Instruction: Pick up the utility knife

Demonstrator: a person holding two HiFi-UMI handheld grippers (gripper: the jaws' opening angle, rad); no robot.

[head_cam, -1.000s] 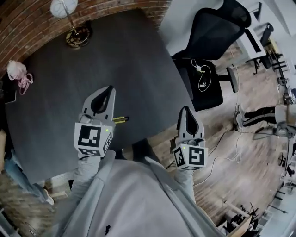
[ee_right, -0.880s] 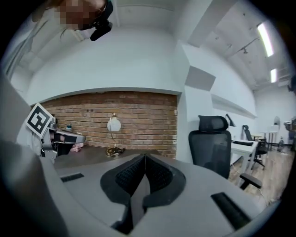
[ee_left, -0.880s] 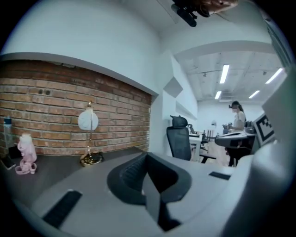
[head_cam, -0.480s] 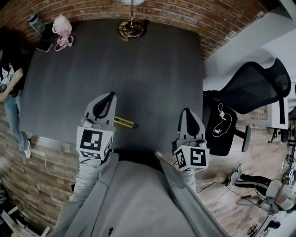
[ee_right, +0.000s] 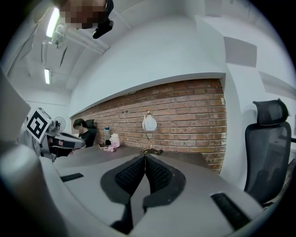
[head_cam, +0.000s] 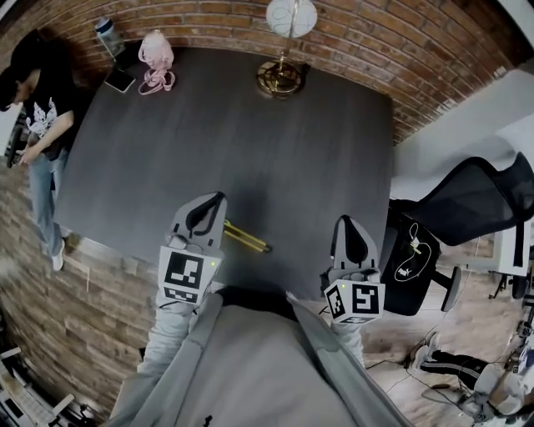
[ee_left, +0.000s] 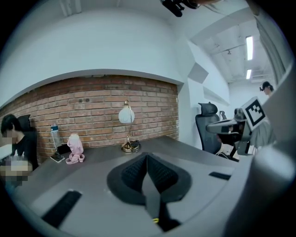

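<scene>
The utility knife (head_cam: 246, 238), yellow and black, lies on the dark table (head_cam: 225, 142) near its front edge. In the head view my left gripper (head_cam: 215, 200) hovers just left of the knife, jaws together and empty. My right gripper (head_cam: 347, 222) hangs at the table's front right edge, well right of the knife, jaws also together with nothing between them. A yellow speck of the knife (ee_left: 156, 221) peeks below the shut pads in the left gripper view. The right gripper view shows shut pads (ee_right: 138, 173) over the tabletop.
A lamp with a white globe (head_cam: 290, 17) and brass base (head_cam: 279, 79) stands at the table's far edge by the brick wall. A pink item (head_cam: 155, 52), a phone and a bottle (head_cam: 106, 32) sit at the far left corner. A person (head_cam: 42, 92) stands left. A black office chair (head_cam: 467, 208) is at right.
The view has swung so the table sits square ahead with the brick wall beyond. Both grippers stay shut; the knife now lies farther from the left gripper's tip, toward the right.
</scene>
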